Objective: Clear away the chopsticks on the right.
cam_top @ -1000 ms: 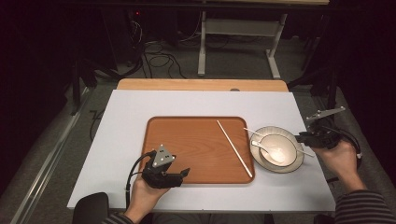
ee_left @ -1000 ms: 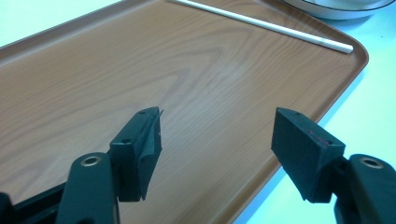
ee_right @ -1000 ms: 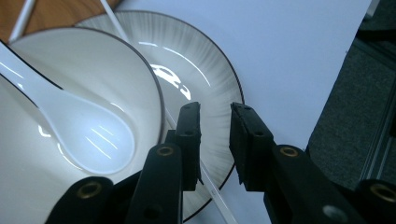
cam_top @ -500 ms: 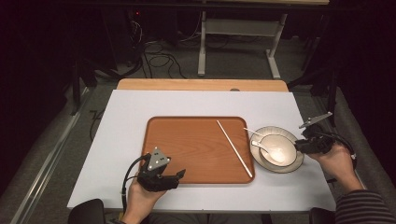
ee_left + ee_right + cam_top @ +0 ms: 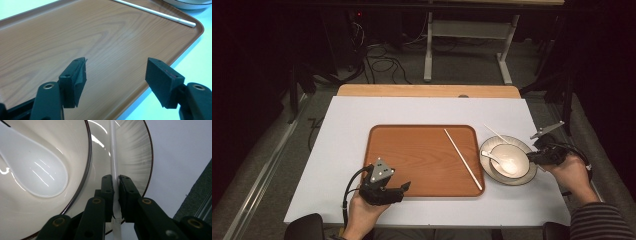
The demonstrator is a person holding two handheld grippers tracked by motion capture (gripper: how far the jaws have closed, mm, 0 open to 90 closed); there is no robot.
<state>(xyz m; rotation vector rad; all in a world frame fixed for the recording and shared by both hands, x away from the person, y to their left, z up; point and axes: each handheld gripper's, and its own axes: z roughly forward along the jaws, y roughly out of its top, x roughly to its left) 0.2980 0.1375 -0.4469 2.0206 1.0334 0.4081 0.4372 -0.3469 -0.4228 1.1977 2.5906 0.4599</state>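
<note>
High view: the right tongs point(image 5: 536, 156) meet a white chopstick point(image 5: 495, 132) lying across the plate point(image 5: 486, 148) beside the tray point(image 5: 412, 155) on the tabletop point(image 5: 347, 120); a bowl point(image 5: 512, 172) on the plate holds a spoon point(image 5: 503, 163).

Left gripper view: the left tongs point(image 5: 116, 75) hover spread over the tray, where a second chopstick point(image 5: 155, 12) lies.

Right gripper view: jaws just closed, pinching the chopstick near its end. Light, stiff and probably slippery, it may swivel.

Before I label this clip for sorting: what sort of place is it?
Probably a lab or workshop bench set up for recording, not a dining room: a white-covered table, loose cables on the floor behind, and bare metal desk legs.
</note>
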